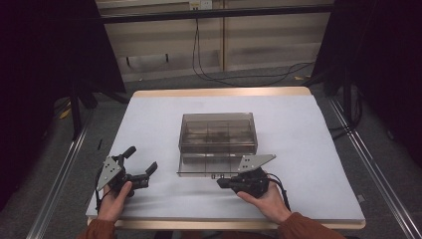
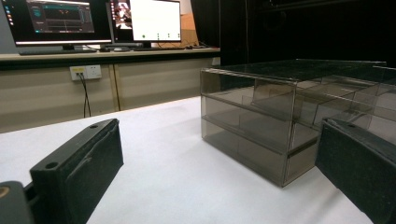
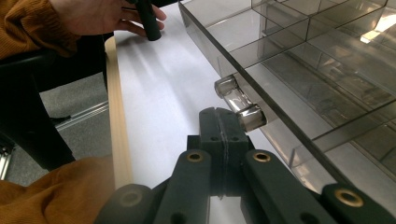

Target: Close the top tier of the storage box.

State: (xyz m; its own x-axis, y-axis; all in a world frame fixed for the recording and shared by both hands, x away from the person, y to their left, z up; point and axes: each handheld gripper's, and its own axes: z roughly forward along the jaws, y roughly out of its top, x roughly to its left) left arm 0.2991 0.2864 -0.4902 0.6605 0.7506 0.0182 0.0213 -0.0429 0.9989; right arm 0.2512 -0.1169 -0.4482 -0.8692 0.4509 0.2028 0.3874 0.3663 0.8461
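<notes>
A smoky clear plastic drawer box [image 1: 217, 130] stands in the middle of the white table. Its bottom drawer [image 1: 206, 167] is pulled out toward me, with empty compartments inside [image 3: 299, 56]. My right gripper [image 1: 222, 183] lies just in front of that drawer. In the right gripper view its jaws [image 3: 219, 116] are pressed together with nothing between them, and their tip sits right beside the drawer's clear handle [image 3: 239, 105]. My left gripper [image 1: 141, 161] rests at the table's front left, open and empty. Between its wide-apart jaws [image 2: 219, 140] the box [image 2: 261, 126] shows a little way off.
The white cover [image 1: 298, 144] leaves a wooden table edge [image 3: 116, 116] showing at the front. Monitors [image 2: 93, 21] stand on a desk beyond the table. Cables [image 1: 239, 77] trail on the floor behind, and black stands [image 1: 74, 109] flank the table.
</notes>
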